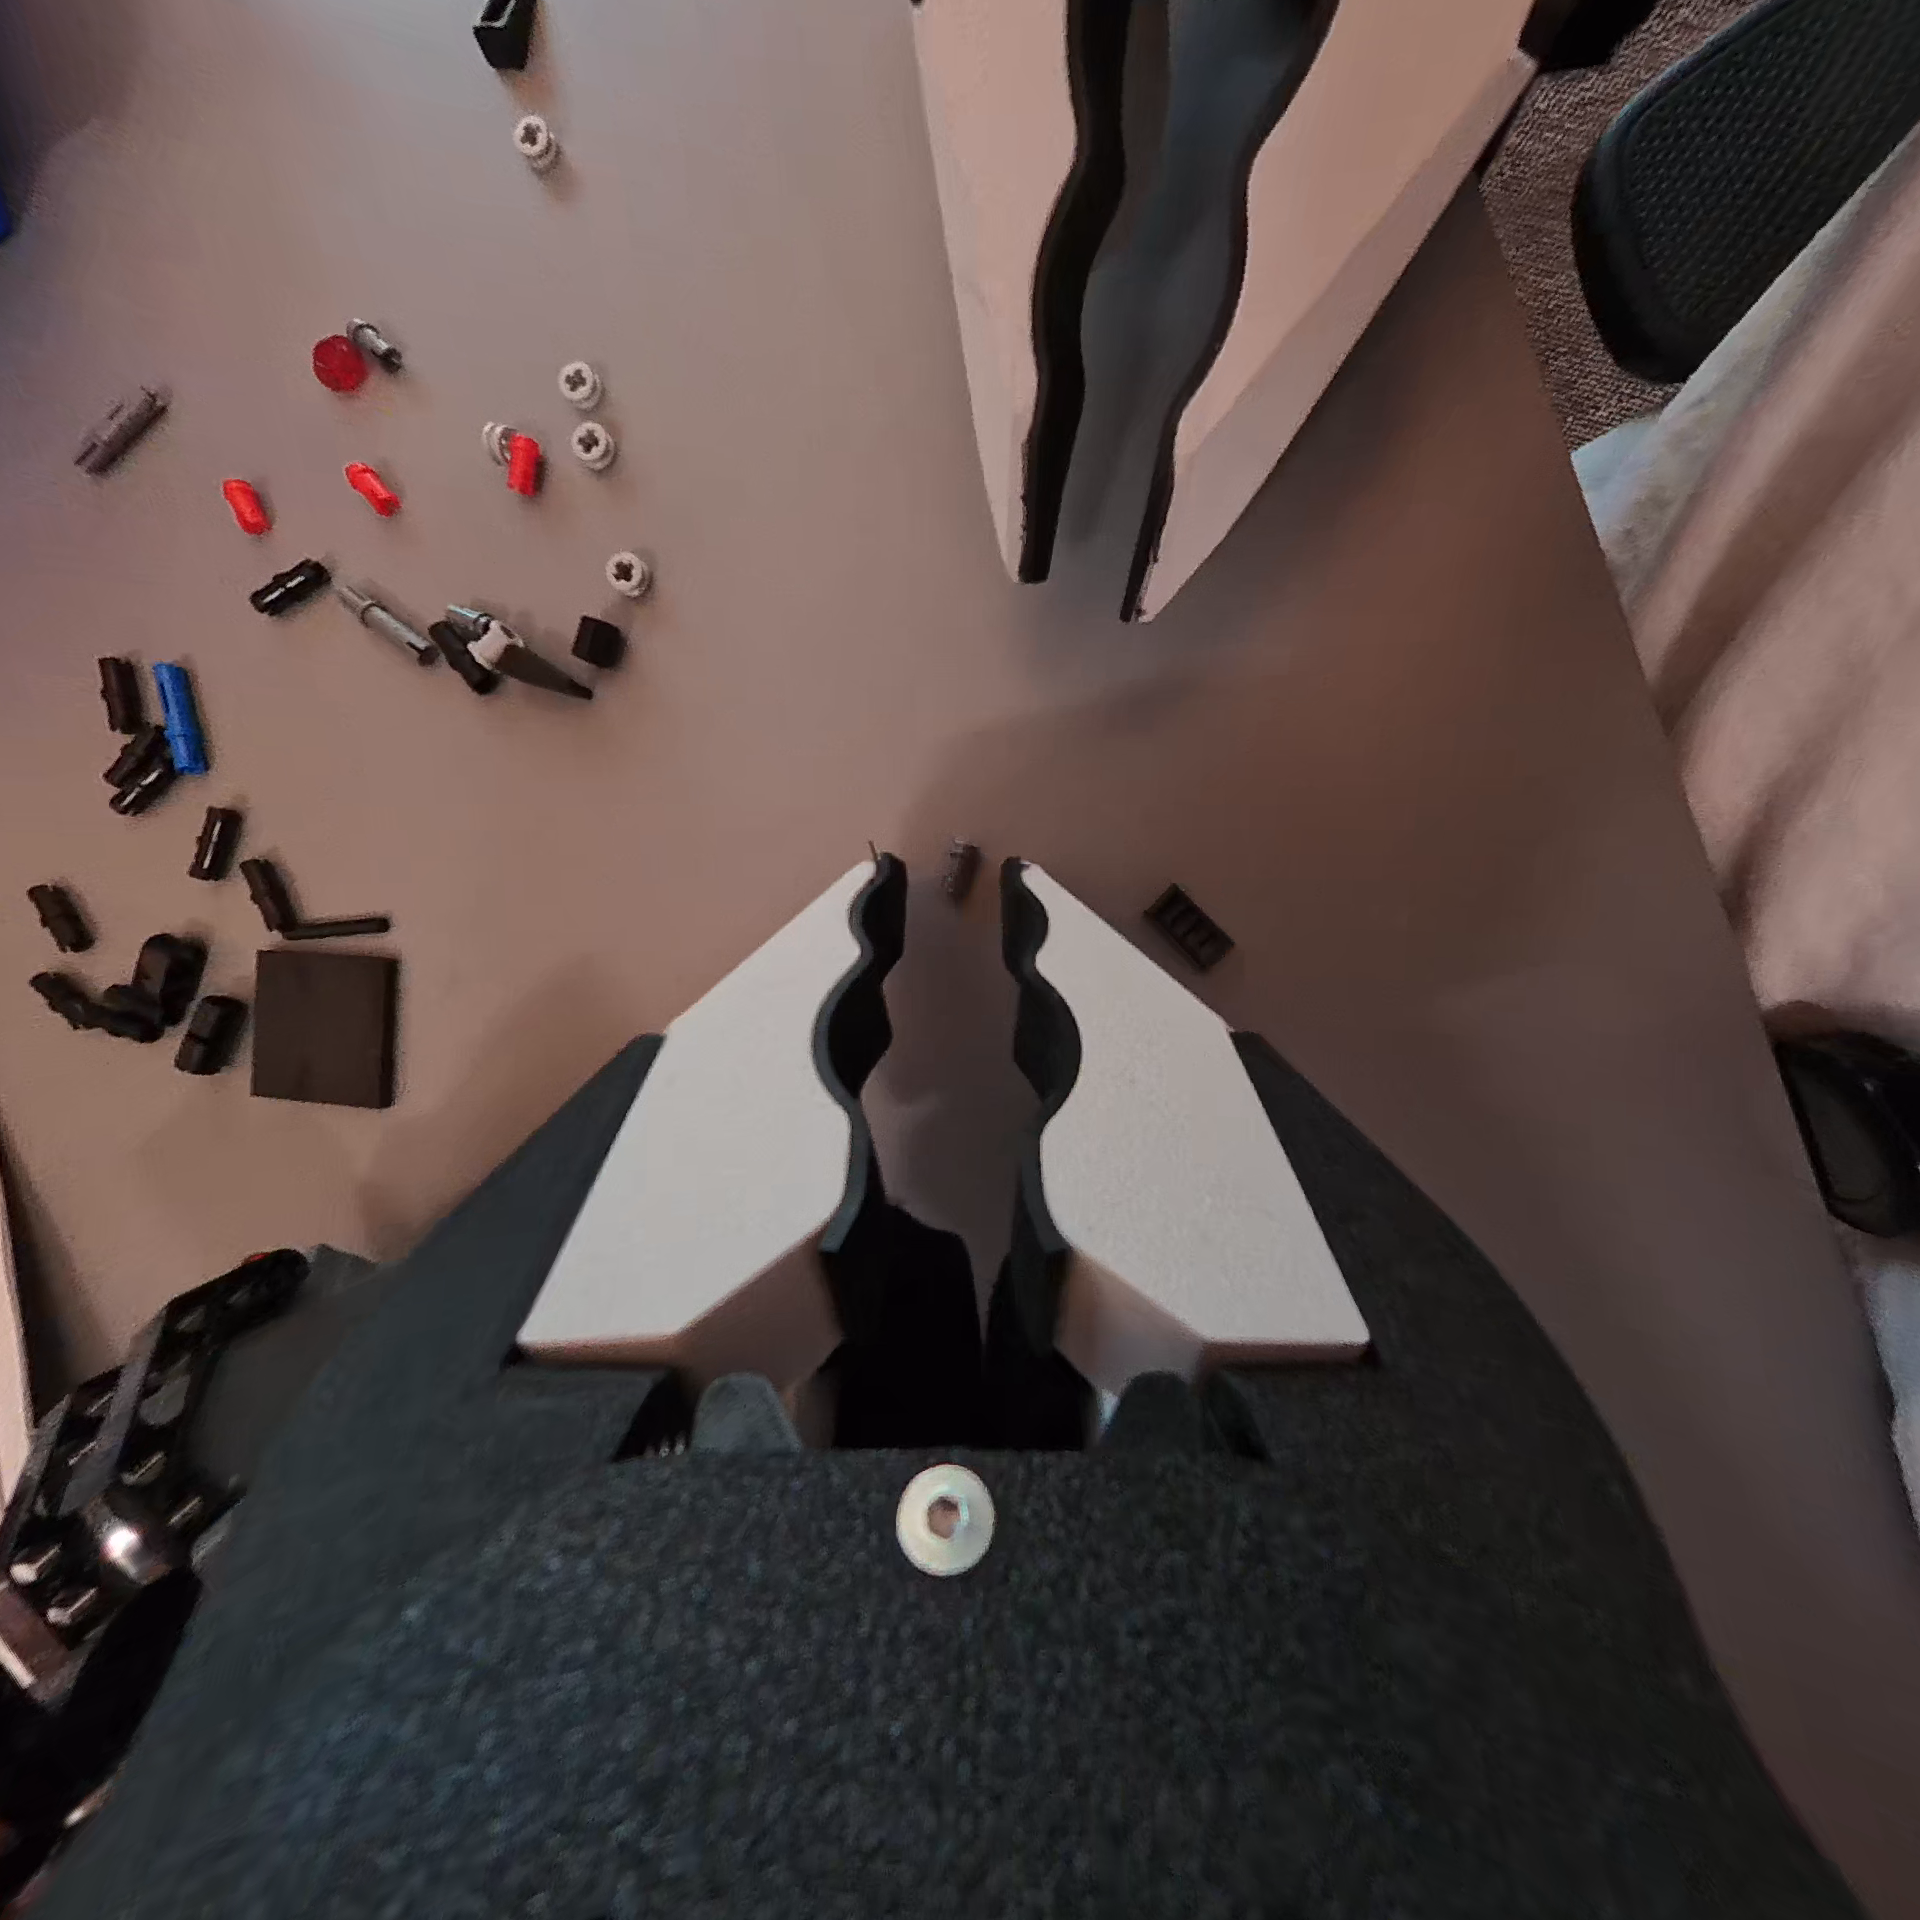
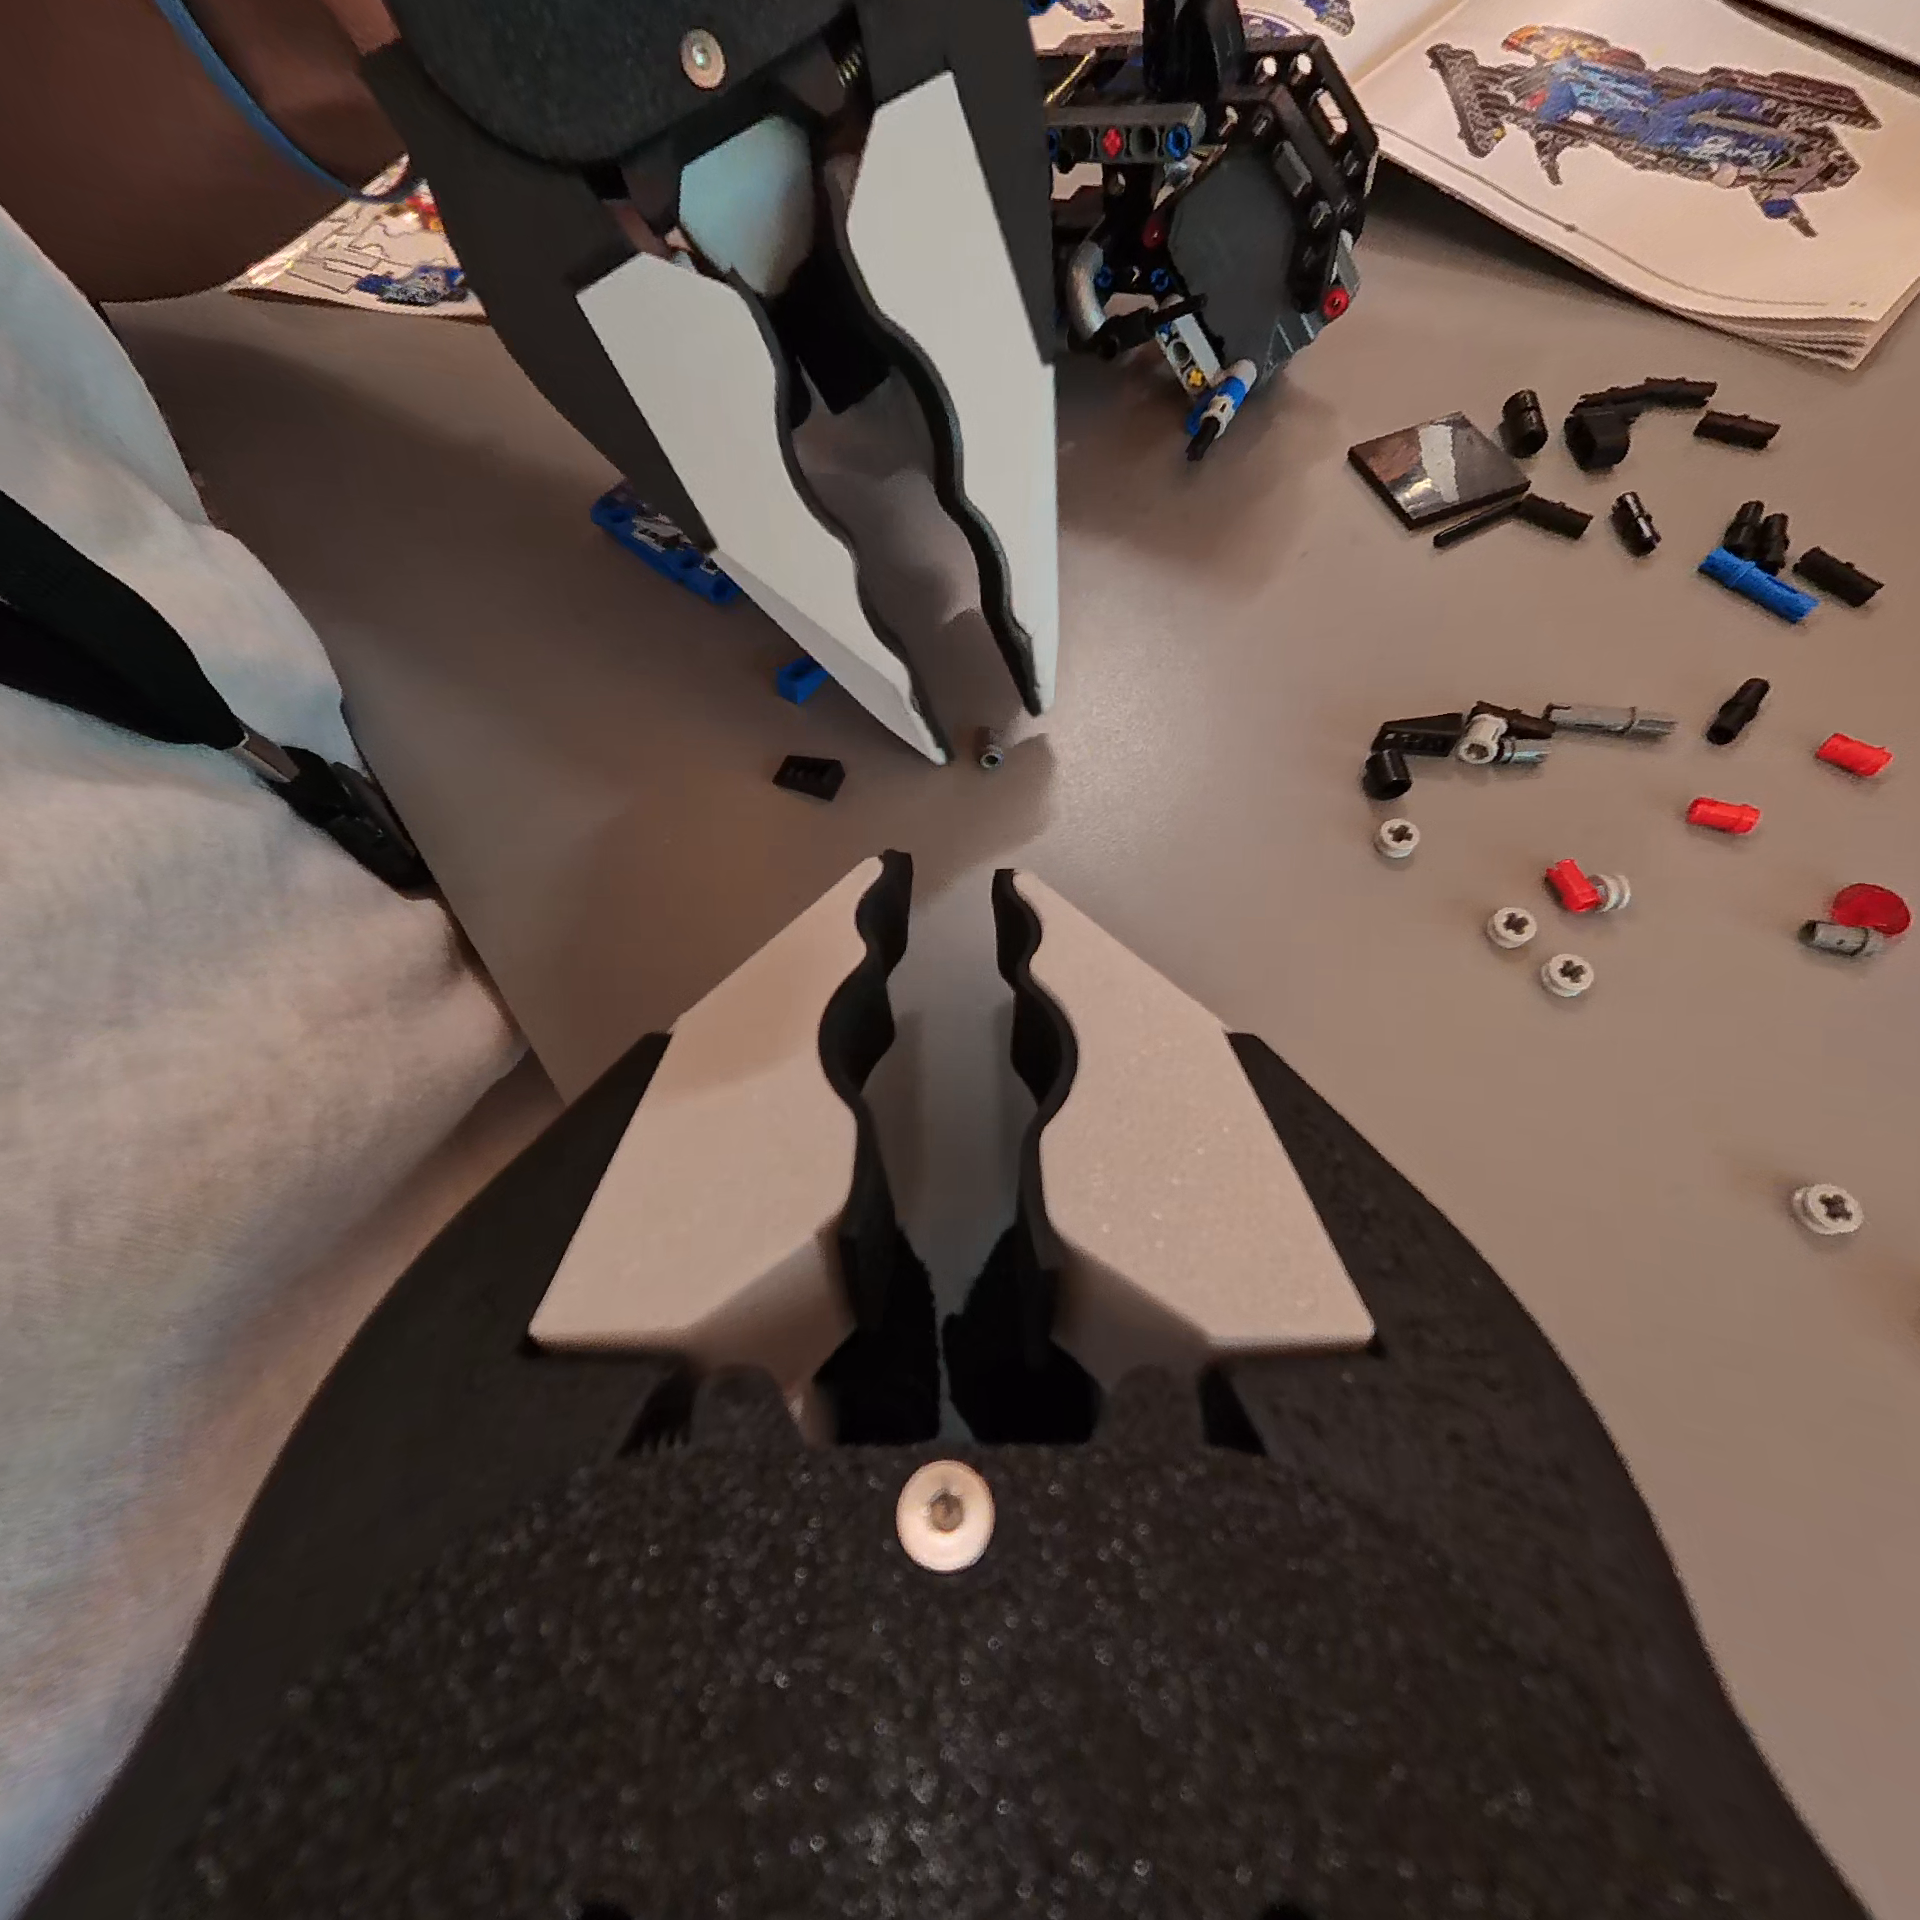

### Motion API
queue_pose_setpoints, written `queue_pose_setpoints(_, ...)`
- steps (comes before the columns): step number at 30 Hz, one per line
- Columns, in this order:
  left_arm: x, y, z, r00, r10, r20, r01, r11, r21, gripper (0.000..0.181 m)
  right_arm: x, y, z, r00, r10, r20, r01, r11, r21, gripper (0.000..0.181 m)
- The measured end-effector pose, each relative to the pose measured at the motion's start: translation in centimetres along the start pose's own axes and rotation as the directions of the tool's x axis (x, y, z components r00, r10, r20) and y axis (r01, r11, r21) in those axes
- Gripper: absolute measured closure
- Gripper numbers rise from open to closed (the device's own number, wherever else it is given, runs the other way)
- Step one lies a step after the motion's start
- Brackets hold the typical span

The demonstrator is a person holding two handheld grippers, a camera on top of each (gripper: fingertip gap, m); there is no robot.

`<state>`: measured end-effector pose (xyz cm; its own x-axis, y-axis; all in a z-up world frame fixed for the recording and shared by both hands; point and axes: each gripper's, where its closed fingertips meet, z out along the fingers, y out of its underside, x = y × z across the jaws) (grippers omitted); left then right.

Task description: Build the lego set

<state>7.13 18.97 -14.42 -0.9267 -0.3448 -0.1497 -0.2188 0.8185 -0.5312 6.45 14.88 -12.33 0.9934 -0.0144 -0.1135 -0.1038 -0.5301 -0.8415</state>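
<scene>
A small dark grey pin [image 1: 961,868] lies on the grey table [image 1: 779,312], between the tips of my left gripper [image 1: 948,865]. That gripper is open and held low over the pin, not touching it. The right wrist view shows the same pin [image 2: 992,756] between the left gripper's tips [image 2: 987,732]. My right gripper [image 2: 948,868] is open and empty, pointing at the pin from the opposite side; it also shows in the left wrist view [image 1: 1086,594]. The partly built black model [image 2: 1205,208] stands behind the left gripper.
A black grille piece [image 1: 1190,925] lies beside the pin. Loose red, black, blue and grey parts and a black tile [image 1: 324,1029] lie to the left. Blue pieces [image 2: 665,545] and an instruction booklet [image 2: 1662,156] lie farther off. A person's light clothing [image 2: 156,935] is at the table edge. The grippers' ends are close to 5 cm from one another. The black tile [image 1: 324,1029] sits 12 cm or so from the ends of my left fingers.
</scene>
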Motion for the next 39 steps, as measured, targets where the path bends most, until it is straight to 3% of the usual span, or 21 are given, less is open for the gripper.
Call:
queue_pose_setpoints(1,0.1,0.0,0.1,1.0,0.002,-0.011,-0.002,1.0,-0.003,0.177,0.0,0.0,0.0,1.0,0.002,0.003,-0.002,1.0,0.0,0.166)
queue_pose_setpoints(5,0.2,-0.5,0.4,1.0,0.012,-0.001,-0.012,0.999,0.038,0.178,0.0,-0.5,-0.2,0.999,0.04,0.029,-0.041,0.999,0.033,0.166)
queue_pose_setpoints(8,0.1,-1.8,-0.2,0.994,0.079,0.079,-0.088,0.989,0.116,0.178,1.4,-1.3,-0.4,0.988,0.155,-0.005,-0.154,0.984,0.088,0.166)
queue_pose_setpoints(15,-1.0,-4.5,-3.6,0.94,0.139,0.313,-0.219,0.946,0.238,0.178,0.9,-4.5,0.4,0.88,0.425,0.21,-0.466,0.857,0.22,0.17)
queue_pose_setpoints(24,-0.8,-4.6,-5.1,0.919,0.155,0.361,-0.264,0.925,0.274,0.178,-0.1,-6.1,0.4,0.823,0.448,0.348,-0.541,0.805,0.243,0.177)
queue_pose_setpoints(31,-0.2,-5.3,-6.0,0.88,0.233,0.414,-0.371,0.881,0.293,0.178,-0.9,-6.9,-0.4,0.707,0.502,0.499,-0.658,0.725,0.204,0.177)
queue_pose_setpoints(39,-0.4,-4.9,-5.6,0.894,0.186,0.409,-0.316,0.907,0.279,0.178,-0.7,-6.5,0.0,0.721,0.519,0.459,-0.654,0.729,0.202,0.177)
